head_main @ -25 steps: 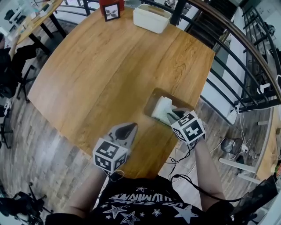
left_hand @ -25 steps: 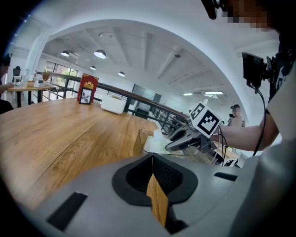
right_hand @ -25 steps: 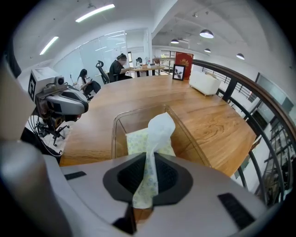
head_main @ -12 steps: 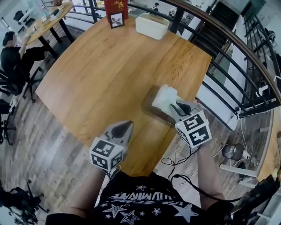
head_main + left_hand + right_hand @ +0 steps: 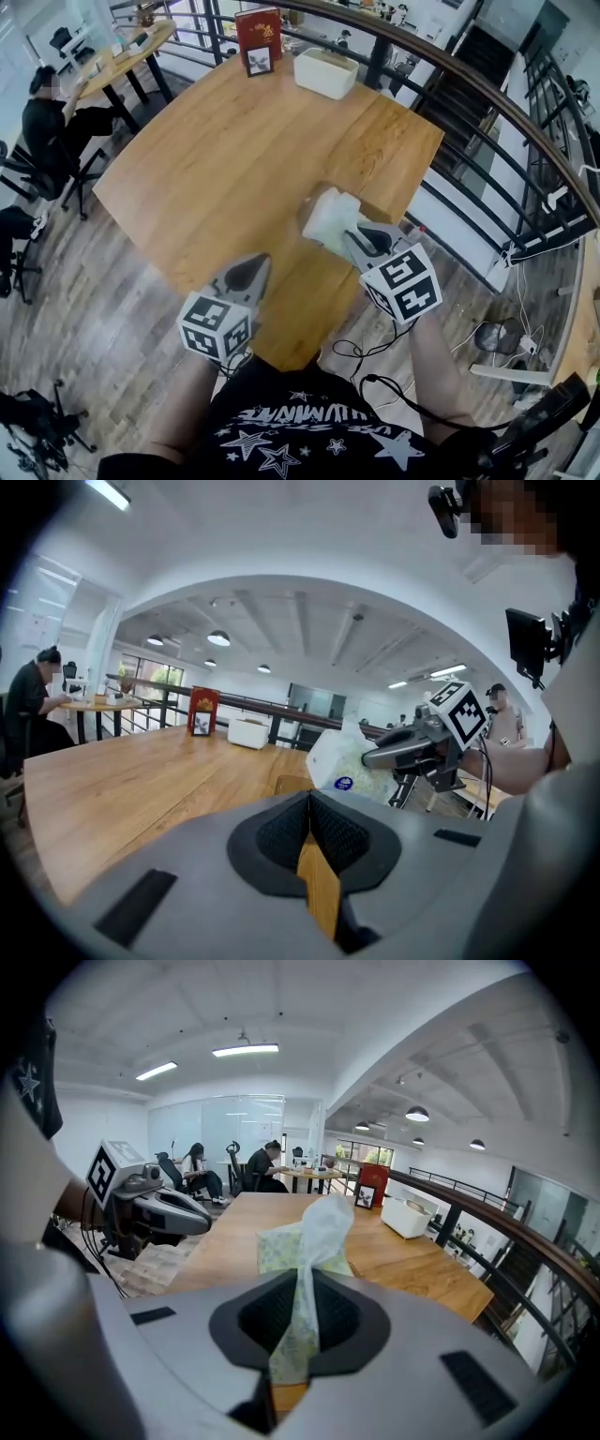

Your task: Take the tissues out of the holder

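A soft pack of tissues in a pale printed wrapper hangs in the air above the dark wooden holder, near the table's right front edge. My right gripper is shut on a pinched fold of the wrapper, which the right gripper view shows running between the pads. The left gripper view shows the pack lifted over the holder. My left gripper hovers left of the holder over the table's front edge, shut and holding nothing.
The round wooden table carries a white box and a red sign with a small picture frame at its far side. A dark railing runs along the right. A person sits at another table, far left.
My right gripper has risen and drawn the tissue pack up out of the holder. The left gripper has risen too, still shut.
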`<state>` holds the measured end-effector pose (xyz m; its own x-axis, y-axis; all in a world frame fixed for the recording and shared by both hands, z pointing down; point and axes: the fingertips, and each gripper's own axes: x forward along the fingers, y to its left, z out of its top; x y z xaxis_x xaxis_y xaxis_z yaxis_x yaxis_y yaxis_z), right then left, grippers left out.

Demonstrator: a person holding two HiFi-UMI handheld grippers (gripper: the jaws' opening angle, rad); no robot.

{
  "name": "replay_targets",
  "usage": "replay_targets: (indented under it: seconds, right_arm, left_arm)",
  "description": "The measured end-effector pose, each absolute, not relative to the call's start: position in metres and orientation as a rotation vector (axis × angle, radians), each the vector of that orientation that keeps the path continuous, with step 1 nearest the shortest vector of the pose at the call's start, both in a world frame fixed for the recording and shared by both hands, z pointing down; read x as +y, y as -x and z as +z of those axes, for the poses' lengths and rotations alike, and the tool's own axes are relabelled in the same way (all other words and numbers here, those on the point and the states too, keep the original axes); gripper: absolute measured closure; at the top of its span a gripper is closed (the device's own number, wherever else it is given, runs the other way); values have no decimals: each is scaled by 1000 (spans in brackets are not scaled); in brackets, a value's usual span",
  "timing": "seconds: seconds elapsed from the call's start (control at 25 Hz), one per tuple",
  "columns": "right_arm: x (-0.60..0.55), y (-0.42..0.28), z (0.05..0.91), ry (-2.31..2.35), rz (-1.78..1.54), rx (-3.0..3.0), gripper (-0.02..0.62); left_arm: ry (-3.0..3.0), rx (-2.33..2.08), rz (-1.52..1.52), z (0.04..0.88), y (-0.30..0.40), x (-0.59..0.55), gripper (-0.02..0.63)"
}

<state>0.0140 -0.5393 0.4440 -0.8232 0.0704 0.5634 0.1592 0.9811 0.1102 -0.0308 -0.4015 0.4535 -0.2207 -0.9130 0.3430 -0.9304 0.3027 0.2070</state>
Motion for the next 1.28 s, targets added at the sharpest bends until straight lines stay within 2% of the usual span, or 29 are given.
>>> replay_targets:
  seconds: [0.52,1.04,1.28]
  right_arm:
    - [-512,-67,474,-65,-96,-2457,555]
    - [-452,-7,490,-354,85,-2438,555]
    - [-424,-7,487,-584,183,-2427,555]
  left_arm:
    - [-1883,-2001,-3,456,34,-454,591]
    - [-2090,-1757,99,464,114,-411,591]
    - [-2212,-1594,140,462,120,-391,591]
